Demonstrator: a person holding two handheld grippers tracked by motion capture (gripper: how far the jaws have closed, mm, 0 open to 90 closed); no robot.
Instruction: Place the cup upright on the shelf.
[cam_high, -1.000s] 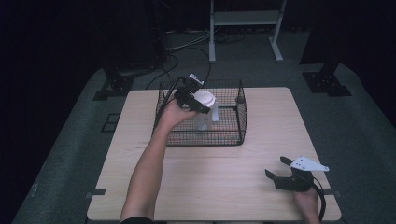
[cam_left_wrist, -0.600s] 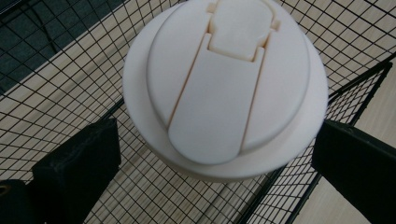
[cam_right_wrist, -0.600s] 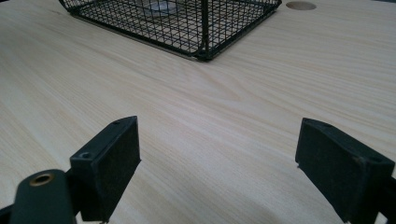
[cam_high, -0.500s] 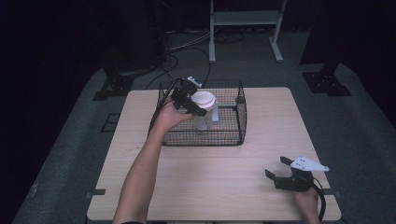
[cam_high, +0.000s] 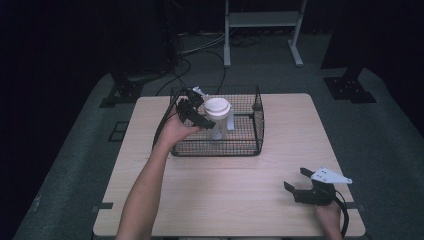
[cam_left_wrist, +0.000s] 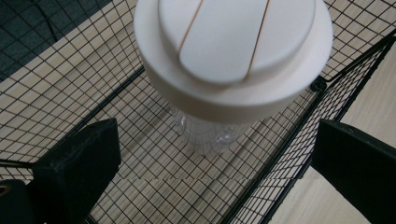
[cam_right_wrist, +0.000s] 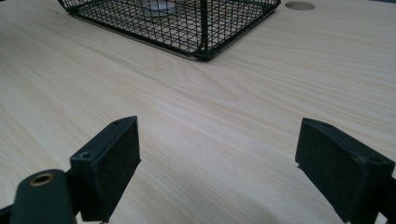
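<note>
A clear cup with a white lid (cam_high: 218, 107) stands upright inside a black wire basket (cam_high: 220, 148) at the back middle of the wooden table. My left gripper (cam_high: 198, 113) hovers at the basket's left side, open, just left of the cup. In the left gripper view the lid (cam_left_wrist: 233, 46) sits ahead of the spread jaws, with the basket mesh (cam_left_wrist: 116, 70) below and nothing between them. My right gripper (cam_high: 295, 178) rests near the front right corner, open and holding nothing. Its own view (cam_right_wrist: 217, 140) looks across bare wood to the basket (cam_right_wrist: 187, 23).
The wooden table (cam_high: 225, 200) has open surface in front of the basket and to both sides. A round hole (cam_right_wrist: 299, 5) lies in the tabletop beyond the basket. A metal stand (cam_high: 262, 20) and cables are on the dark floor behind.
My left gripper has drawn back a little to the left and toward the person, away from the cup. The cup and the right gripper have stayed put.
</note>
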